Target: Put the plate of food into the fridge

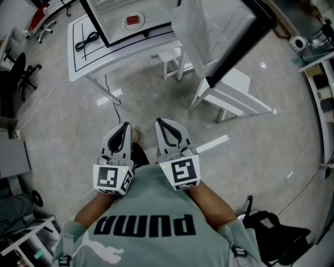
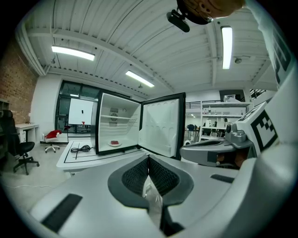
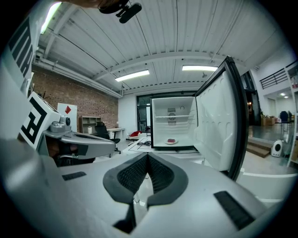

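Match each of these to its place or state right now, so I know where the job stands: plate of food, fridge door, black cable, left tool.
Things:
1. plate of food
2. fridge door
3. black cable
4. left tool

Place or state:
a. swung wide open
b. lying on the white table, beside the fridge
c. shut, nothing between its jaws
d. inside the fridge, on its floor

Pairs: 1-d, 2-a, 3-b, 4-c
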The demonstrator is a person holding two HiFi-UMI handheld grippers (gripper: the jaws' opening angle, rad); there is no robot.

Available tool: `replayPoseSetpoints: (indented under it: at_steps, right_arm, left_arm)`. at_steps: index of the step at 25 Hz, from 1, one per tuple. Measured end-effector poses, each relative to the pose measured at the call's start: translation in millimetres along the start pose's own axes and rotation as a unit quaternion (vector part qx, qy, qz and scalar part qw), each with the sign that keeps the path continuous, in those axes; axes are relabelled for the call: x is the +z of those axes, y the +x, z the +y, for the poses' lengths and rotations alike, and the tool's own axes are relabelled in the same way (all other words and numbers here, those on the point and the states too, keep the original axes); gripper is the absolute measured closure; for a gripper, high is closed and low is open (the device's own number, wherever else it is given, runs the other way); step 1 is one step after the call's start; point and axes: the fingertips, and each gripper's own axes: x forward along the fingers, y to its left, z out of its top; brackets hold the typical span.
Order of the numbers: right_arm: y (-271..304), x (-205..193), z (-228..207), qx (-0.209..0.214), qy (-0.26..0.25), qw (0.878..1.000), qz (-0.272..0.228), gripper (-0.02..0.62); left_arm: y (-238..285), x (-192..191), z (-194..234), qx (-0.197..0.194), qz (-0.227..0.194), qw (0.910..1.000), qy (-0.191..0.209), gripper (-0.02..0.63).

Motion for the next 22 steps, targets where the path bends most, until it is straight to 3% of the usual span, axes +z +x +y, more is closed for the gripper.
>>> replayPoseSetpoints:
  at_steps: [9, 14, 22]
  right_arm:
    - [7.4, 4.2, -1.0, -0.004, 0.005, 1.000, 0.001, 0.591]
    - [10.6, 3.1, 5.3, 0.000, 0.007, 1.000, 0.004, 0.591]
    - [12.8, 5.9, 18.3, 0.009, -0.001, 1.000, 0.002, 0.591]
  left_arm:
    - [7.9, 3.6, 6.3, -0.012, 0.001, 0.9999, 0.000, 0.600]
    - [4.6, 1.8, 2.0, -0.040, 0.001, 0.9992, 0.005, 0.600]
    - [-4.9, -1.1, 17.8, -0.020, 0.000, 0.9998, -0.002, 0.600]
